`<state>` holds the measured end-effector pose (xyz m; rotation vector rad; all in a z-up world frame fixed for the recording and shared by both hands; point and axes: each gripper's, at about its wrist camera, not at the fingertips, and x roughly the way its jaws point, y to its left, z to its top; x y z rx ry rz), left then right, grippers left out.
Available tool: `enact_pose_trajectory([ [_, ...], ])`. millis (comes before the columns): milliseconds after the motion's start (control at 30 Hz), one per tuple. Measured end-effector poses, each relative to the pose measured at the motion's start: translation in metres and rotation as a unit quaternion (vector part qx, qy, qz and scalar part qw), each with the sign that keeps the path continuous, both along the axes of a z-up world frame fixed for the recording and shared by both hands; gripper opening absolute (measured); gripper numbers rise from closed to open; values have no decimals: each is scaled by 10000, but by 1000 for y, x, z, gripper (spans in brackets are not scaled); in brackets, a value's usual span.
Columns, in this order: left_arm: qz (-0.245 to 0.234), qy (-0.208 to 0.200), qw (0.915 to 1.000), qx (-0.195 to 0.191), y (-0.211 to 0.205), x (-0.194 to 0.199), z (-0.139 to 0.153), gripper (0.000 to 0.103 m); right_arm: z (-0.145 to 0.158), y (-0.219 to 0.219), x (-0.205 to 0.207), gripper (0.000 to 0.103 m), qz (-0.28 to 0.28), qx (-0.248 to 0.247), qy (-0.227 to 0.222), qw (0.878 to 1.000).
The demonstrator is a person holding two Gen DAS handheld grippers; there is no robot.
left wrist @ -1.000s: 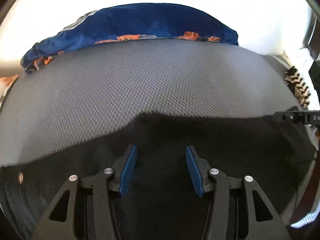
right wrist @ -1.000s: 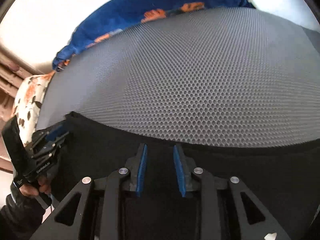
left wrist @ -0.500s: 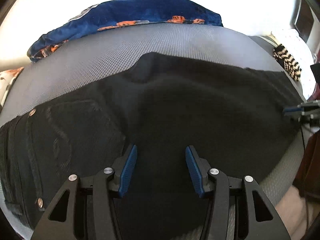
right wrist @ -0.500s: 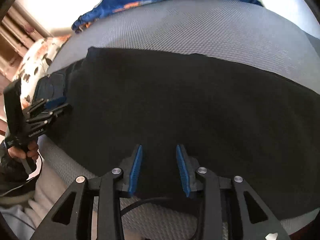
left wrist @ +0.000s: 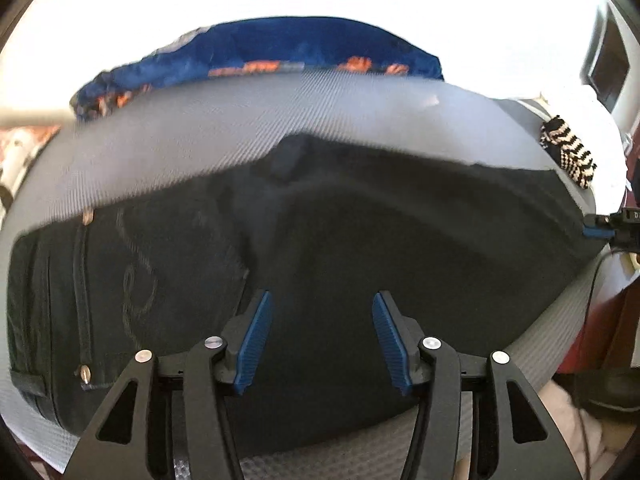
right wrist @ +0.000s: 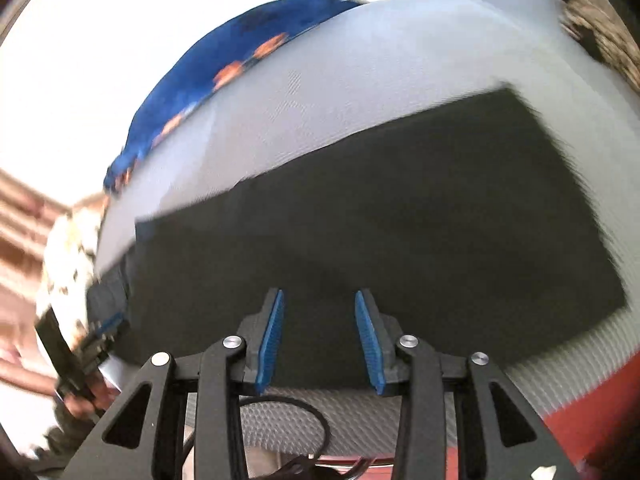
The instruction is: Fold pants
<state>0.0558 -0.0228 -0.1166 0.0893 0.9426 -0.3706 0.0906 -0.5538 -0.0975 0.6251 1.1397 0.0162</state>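
Black denim pants point(left wrist: 360, 280) now flat along near edge of grey mesh mattress point(left wrist: 240, 128). Left gripper point(left wrist: 322, 340) and right gripper point(right wrist: 319, 336) released, lifted back; cross-fold comes next.

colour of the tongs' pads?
Blue, ribbed pads on black left tongs; clearest in the left wrist view.

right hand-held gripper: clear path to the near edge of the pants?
Probably yes. The right hand-held gripper is open, hovering over the pants at their near edge, with nothing visible between them.
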Motion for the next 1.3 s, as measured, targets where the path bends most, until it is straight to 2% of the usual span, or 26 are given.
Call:
enact_pose_trajectory([
  [267, -554, -46, 9982, -234, -56, 2, 13, 58, -14, -72, -77, 36, -1327, 228, 446, 9899],
  [400, -693, 133, 9973, -178, -78, 1, 4, 58, -26, -98, -97, 36, -1769, 341, 394, 9828],
  [533, -745, 212, 9969, -99, -89, 0, -2, 58, -33, -113, -98, 35, -1967, 371, 242, 9795],
  [833, -532, 500, 9973, 86, -96, 4, -24, 58, -48, -125, -78, 14, -2247, 628, -141, 9723],
  [933, -464, 501, 9977, 31, -95, 5, -22, 58, -48, -124, -71, 9, -2270, 769, -198, 9706],
  [1033, -342, 620, 9971, -287, -84, 8, -17, 58, -33, -114, -58, 8, -2111, 871, -446, 9726],
  [1167, -20, 588, 9971, -478, -63, 13, -6, 58, -1, -82, -27, 8, -1600, 899, -806, 9797],
  [1300, 361, 536, 9955, -698, -32, 16, 7, 58, 23, -29, 16, 8, -857, 968, -1032, 9862],
])
